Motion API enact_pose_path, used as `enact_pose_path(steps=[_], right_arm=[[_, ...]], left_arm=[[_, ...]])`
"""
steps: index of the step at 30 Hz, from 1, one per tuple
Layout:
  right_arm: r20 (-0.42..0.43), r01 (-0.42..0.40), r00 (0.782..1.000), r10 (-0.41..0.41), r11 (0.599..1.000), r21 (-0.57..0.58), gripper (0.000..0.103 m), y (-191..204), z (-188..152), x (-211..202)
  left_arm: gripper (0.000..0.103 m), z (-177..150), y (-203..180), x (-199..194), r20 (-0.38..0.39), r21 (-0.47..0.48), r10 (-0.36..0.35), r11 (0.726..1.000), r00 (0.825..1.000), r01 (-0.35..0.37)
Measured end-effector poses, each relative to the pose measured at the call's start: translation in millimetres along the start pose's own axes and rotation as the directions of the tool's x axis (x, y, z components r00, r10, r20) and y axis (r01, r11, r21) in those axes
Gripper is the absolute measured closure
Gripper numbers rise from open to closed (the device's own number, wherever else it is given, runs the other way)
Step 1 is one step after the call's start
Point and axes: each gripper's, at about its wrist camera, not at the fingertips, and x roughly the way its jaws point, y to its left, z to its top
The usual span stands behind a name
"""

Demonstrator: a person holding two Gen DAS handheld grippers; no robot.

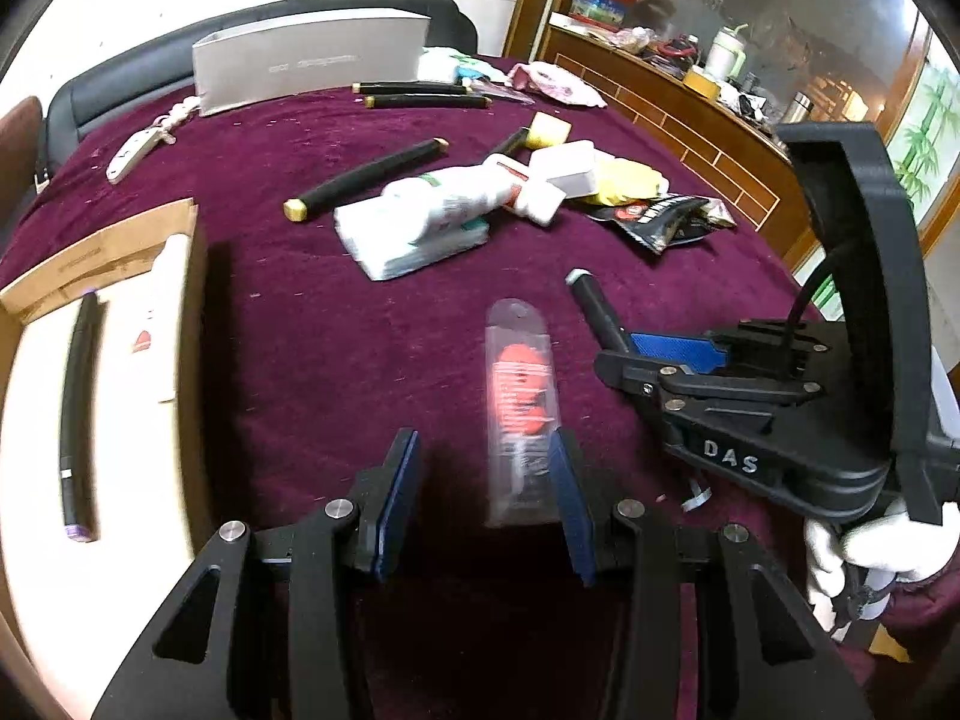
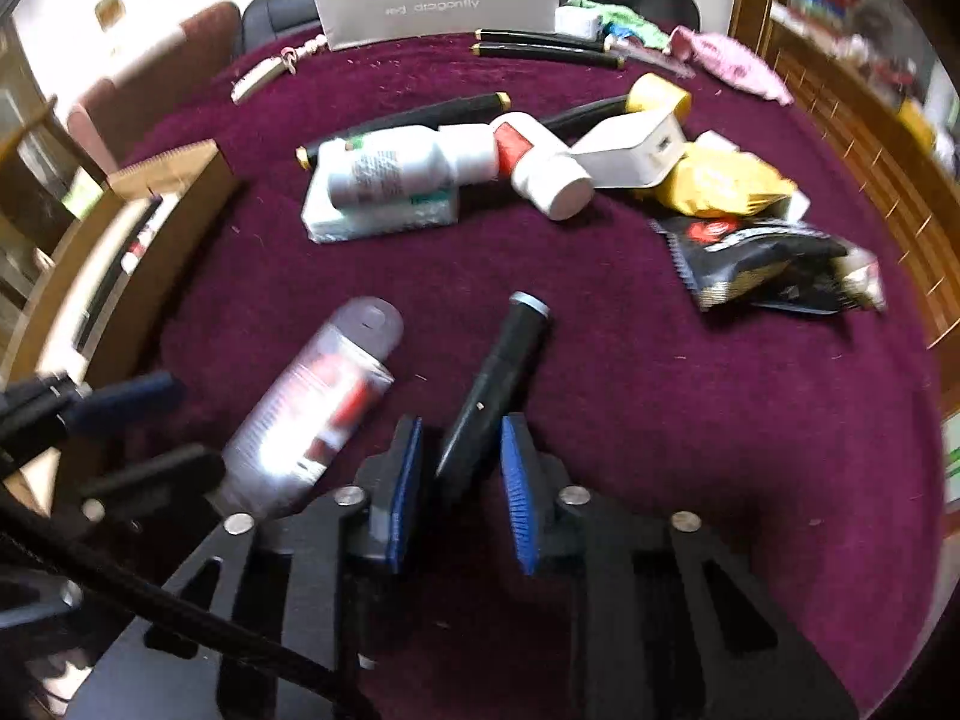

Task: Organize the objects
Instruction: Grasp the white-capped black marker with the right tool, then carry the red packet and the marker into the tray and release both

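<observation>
On the maroon-covered worktop (image 1: 372,312), nearest the cameras, the left claw (image 1: 486,498) holds a clear blister pack (image 1: 519,396) with a red item inside; its right pad touches the pack, the left pad stands off, so I cannot tell if it grips. Just beside it, the right claw (image 2: 462,480) is clamped on a black pen (image 2: 492,384). At the left edge stands an open cardboard box (image 1: 120,252). Farther off lie a white bottle (image 2: 390,165) on a tissue pack (image 2: 384,216), a black snack bag (image 2: 774,264), and a grey box (image 2: 438,0).
</observation>
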Motion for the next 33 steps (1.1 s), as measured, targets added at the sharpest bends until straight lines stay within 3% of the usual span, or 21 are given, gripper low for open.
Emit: enact_pose_path(steps=[4, 8, 9, 10, 12, 16, 18, 24, 30, 33], right_arm=[[0.000, 0.020, 1.000, -0.020, 0.999, 0.033, 0.085, -25, -3, -4], [0.006, -0.003, 1.000, 0.003, 1.000, 0.025, 0.084, -34, -4, -5], [0.012, 0.004, 1.000, -0.004, 1.000, 0.011, 0.084, -29, -4, -6], [0.025, 0.018, 1.000, -0.017, 1.000, -0.018, 0.083, -23, -3, -4], [0.041, 0.011, 0.999, -0.010, 1.000, -0.025, 0.081, -22, -6, -5], [0.050, -0.067, 0.997, 0.066, 0.998, 0.010, 0.091, -31, -9, -9], [0.052, -0.169, 0.985, 0.166, 0.984, 0.061, 0.091, -39, -10, -12], [0.134, -0.316, 0.943, 0.303, 0.945, 0.089, 0.090, -39, -16, -42], [0.205, -0.435, 0.882, 0.425, 0.900, 0.009, 0.090, -7, -4, -89], [0.205, -0.504, 0.841, 0.501, 0.863, -0.040, 0.090, 19, 9, -109]], left_arm=[[0.065, 6, -18, 20, -0.020, 0.020, 0.046, 0.999, 0.999, -0.045], [0.057, 6, -46, 39, 0.016, 0.141, 0.192, 0.971, 0.981, -0.192], [0.057, 6, -49, 41, 0.022, 0.136, 0.201, 0.970, 0.979, -0.202], [0.057, 6, -50, 41, 0.022, 0.127, 0.205, 0.970, 0.978, -0.206], [0.080, 4, -49, 37, 0.021, 0.126, 0.169, 0.977, 0.985, -0.170], [0.080, -7, -40, 19, 0.030, 0.056, 0.127, 0.990, 0.991, -0.128], [0.080, -13, -35, 3, 0.055, 0.013, 0.108, 0.994, 0.993, -0.108], [0.080, -29, -13, -55, 0.175, -0.105, 0.076, 0.993, 0.982, -0.059], [0.080, -40, 20, -123, 0.308, -0.191, 0.128, 0.979, 0.943, -0.071], [0.080, -42, 42, -145, 0.333, -0.236, 0.176, 0.967, 0.927, -0.099]])
